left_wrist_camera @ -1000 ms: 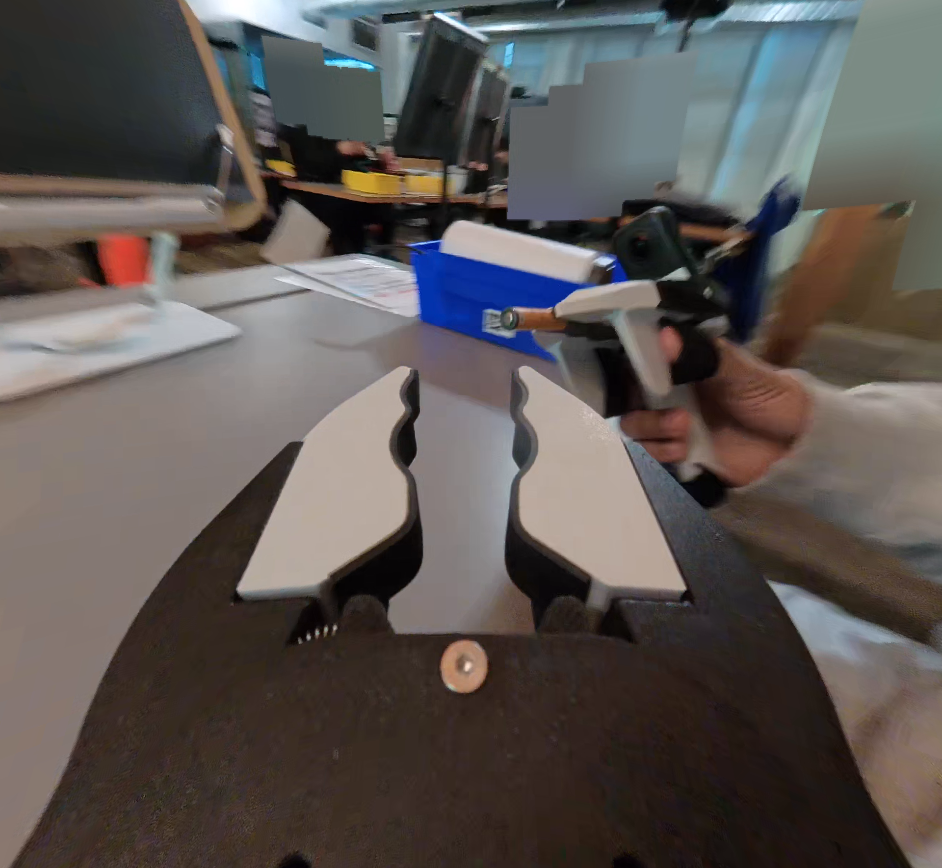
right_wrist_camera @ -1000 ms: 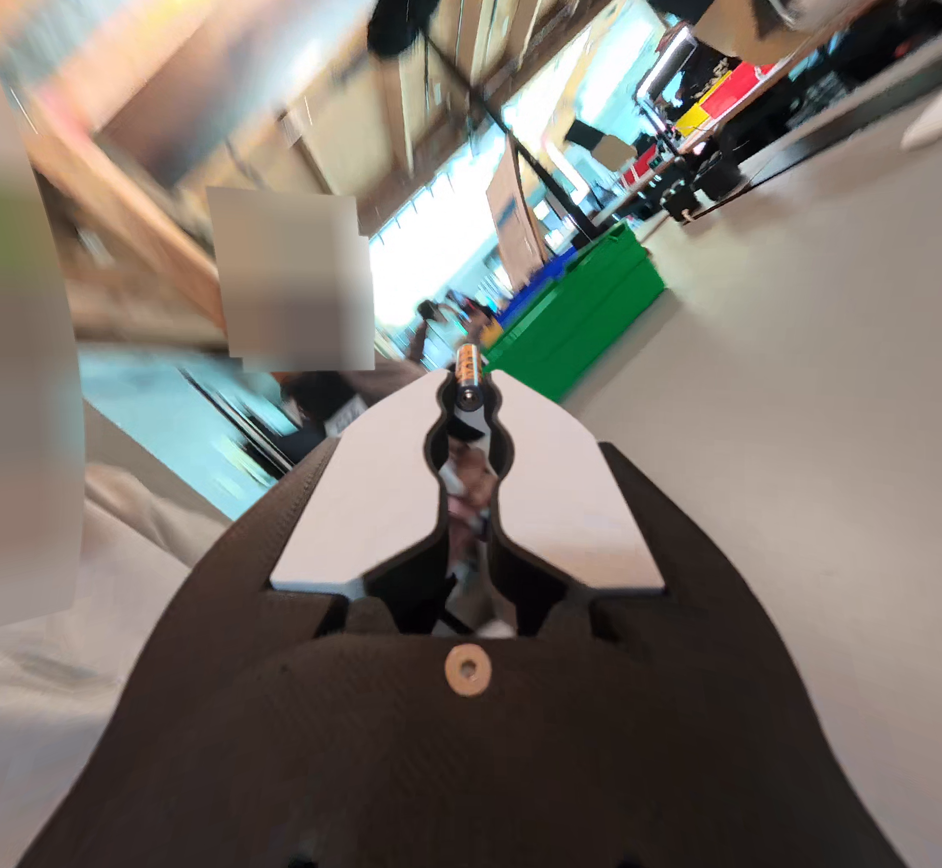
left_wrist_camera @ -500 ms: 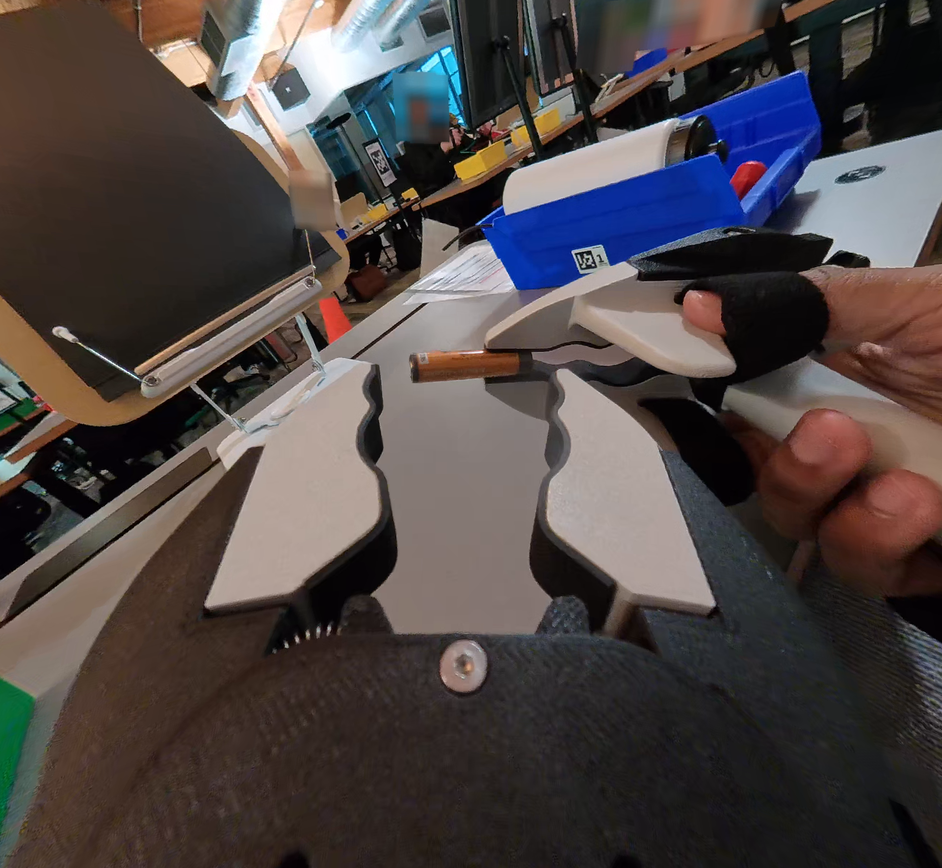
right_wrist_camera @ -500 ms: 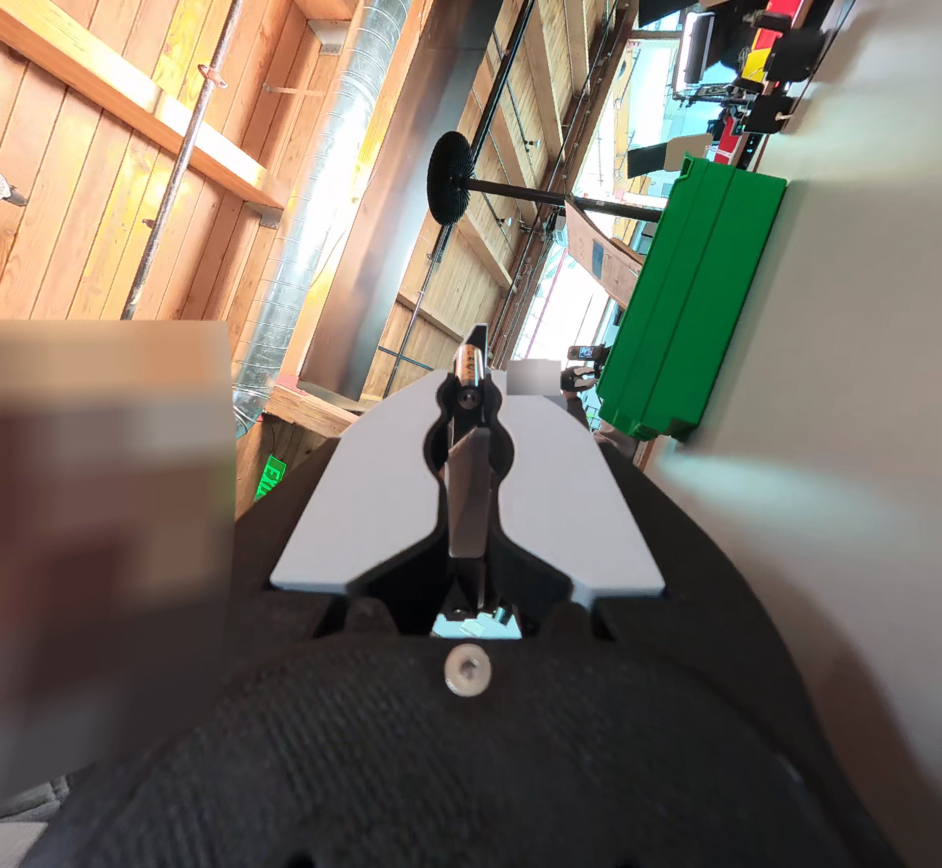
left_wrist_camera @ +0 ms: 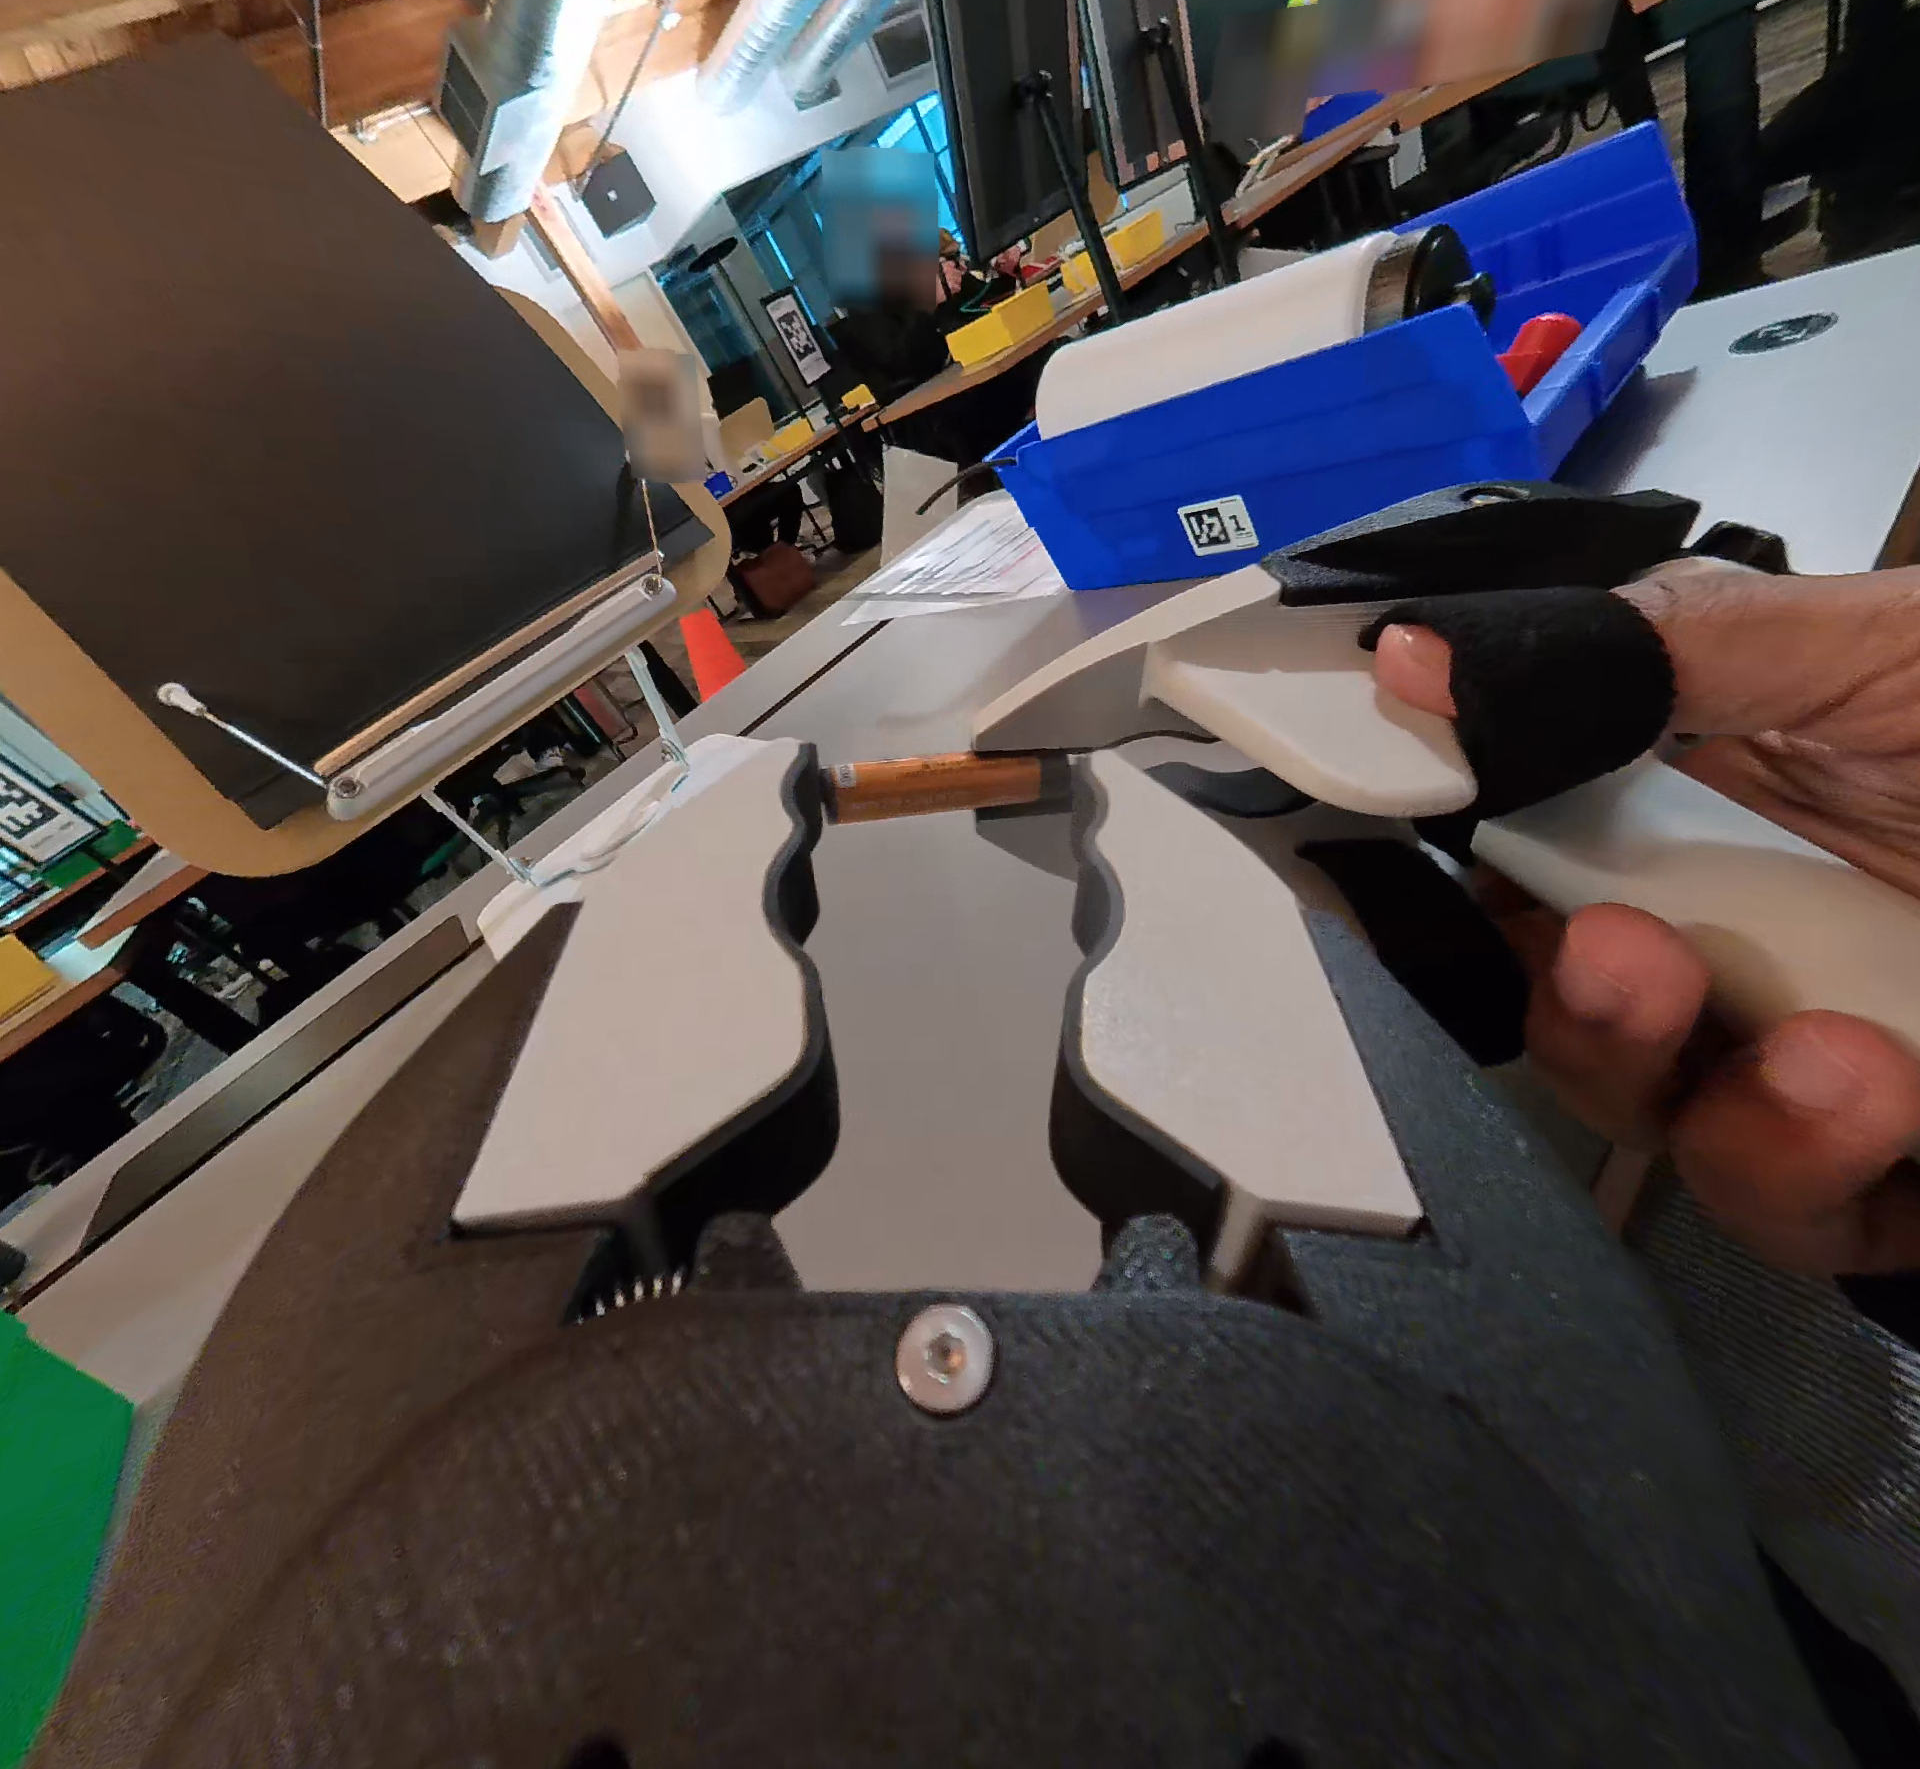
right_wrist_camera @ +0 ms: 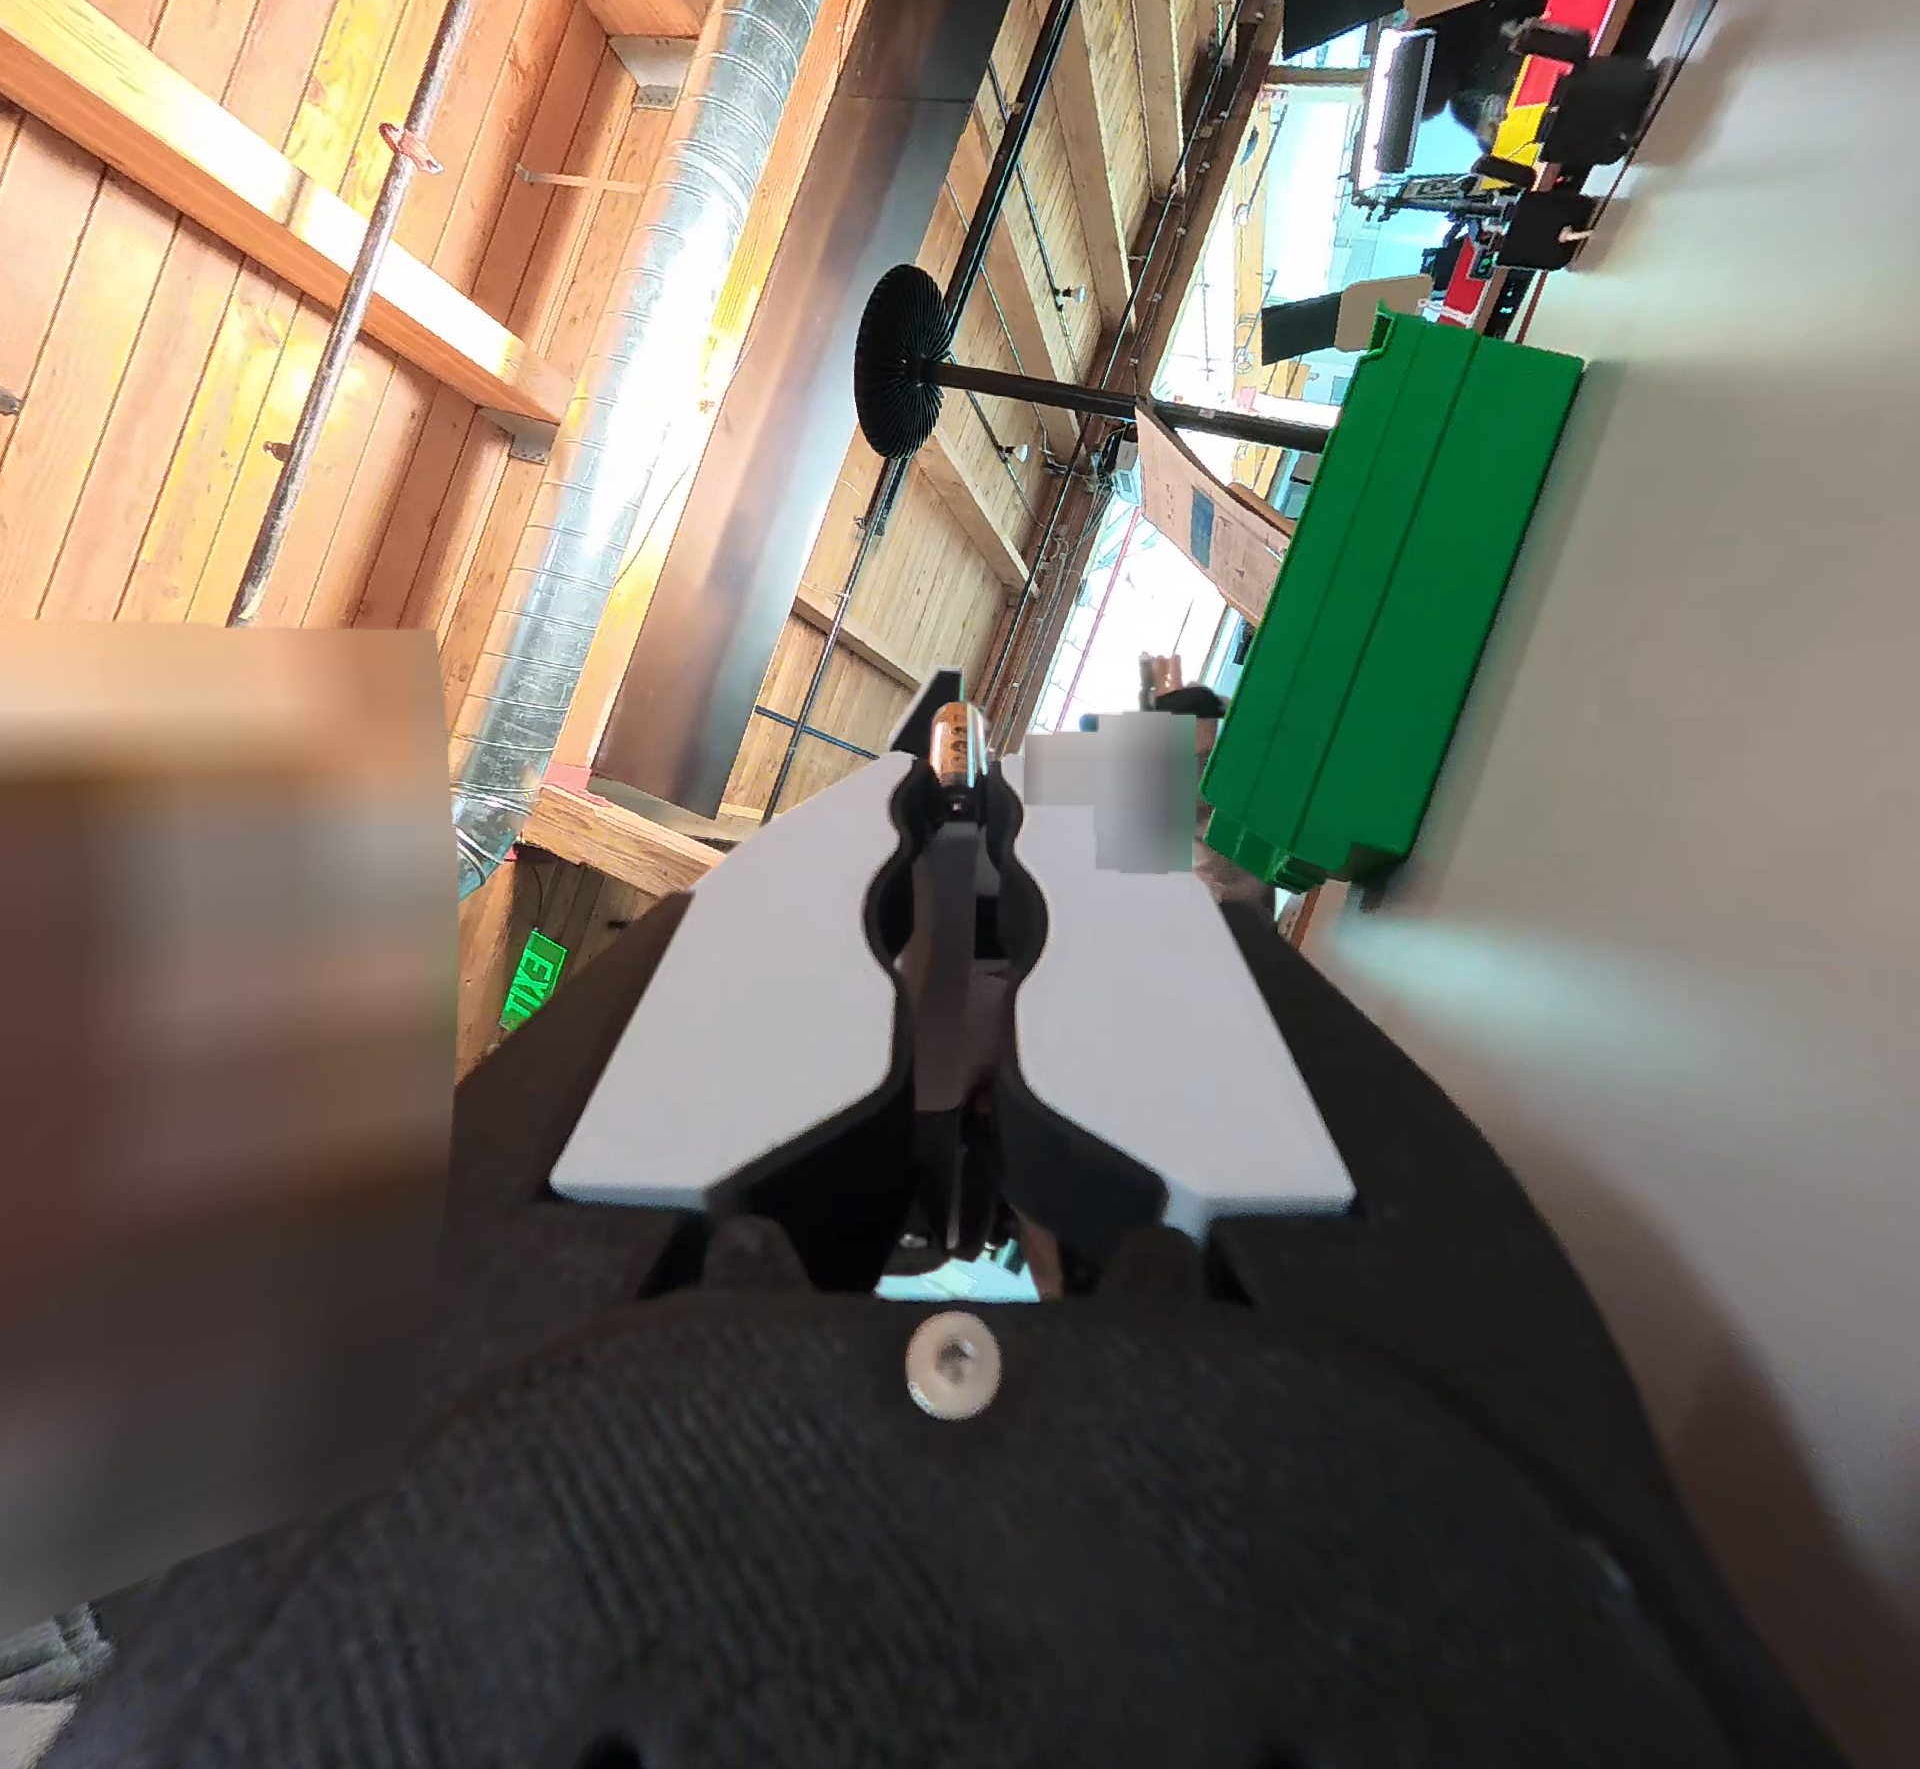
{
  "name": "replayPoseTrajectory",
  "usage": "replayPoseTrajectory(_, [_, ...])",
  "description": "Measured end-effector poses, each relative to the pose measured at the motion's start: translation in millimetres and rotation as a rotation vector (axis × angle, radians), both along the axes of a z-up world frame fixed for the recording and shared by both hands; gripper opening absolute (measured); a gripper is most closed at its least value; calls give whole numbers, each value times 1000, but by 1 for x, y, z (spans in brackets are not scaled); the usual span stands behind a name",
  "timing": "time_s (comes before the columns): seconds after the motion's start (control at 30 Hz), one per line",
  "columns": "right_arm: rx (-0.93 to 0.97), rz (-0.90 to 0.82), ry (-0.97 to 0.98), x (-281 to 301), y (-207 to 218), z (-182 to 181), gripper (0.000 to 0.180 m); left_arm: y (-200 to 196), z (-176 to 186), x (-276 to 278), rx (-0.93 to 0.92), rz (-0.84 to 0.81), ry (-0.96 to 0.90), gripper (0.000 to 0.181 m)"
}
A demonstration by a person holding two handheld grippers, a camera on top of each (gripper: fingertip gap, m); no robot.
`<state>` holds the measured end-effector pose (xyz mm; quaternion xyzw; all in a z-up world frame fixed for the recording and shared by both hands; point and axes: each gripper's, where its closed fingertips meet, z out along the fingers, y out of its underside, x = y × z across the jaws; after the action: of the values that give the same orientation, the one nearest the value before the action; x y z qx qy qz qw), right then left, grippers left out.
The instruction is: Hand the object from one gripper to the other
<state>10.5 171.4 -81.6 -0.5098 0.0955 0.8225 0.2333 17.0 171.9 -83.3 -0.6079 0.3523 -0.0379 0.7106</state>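
Note:
A copper and black battery (left_wrist_camera: 935, 786) lies level between the tips of my left gripper (left_wrist_camera: 940, 784), whose jaws stand wide apart; the battery's left end is at the left fingertip. My right gripper (left_wrist_camera: 1023, 774), held by a hand from the right, is shut on the battery's black end. In the right wrist view the right gripper (right_wrist_camera: 958, 763) is shut on the battery (right_wrist_camera: 956, 743), which sticks out past its tips, and a left finger shows edge-on beyond it.
A blue bin (left_wrist_camera: 1340, 452) with a white roll (left_wrist_camera: 1205, 337) stands on the grey table (left_wrist_camera: 1787, 431) at the back right. A black board on a stand (left_wrist_camera: 260, 431) hangs at the left. A green bin (right_wrist_camera: 1392, 618) sits on the table. My left and right fingertips are right by each other.
The battery, held by the right gripper, has come down and in between the left gripper's open fingertips. The left jaws stay open.

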Motion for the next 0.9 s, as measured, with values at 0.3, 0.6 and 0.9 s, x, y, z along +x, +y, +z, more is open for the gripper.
replayPoseTrajectory(0.3, [57,27,-23,0,5,5,37,5,-1,-4,-69,-17,-39,45])
replayPoseTrajectory(0.6, [697,-188,-409,36,22,37,62,3,-4,4,-434,-342,-416,46])
replayPoseTrajectory(0.9, [1363,-291,-756,31,-5,25,51,-3,15,-4,-903,-806,-1109,45])
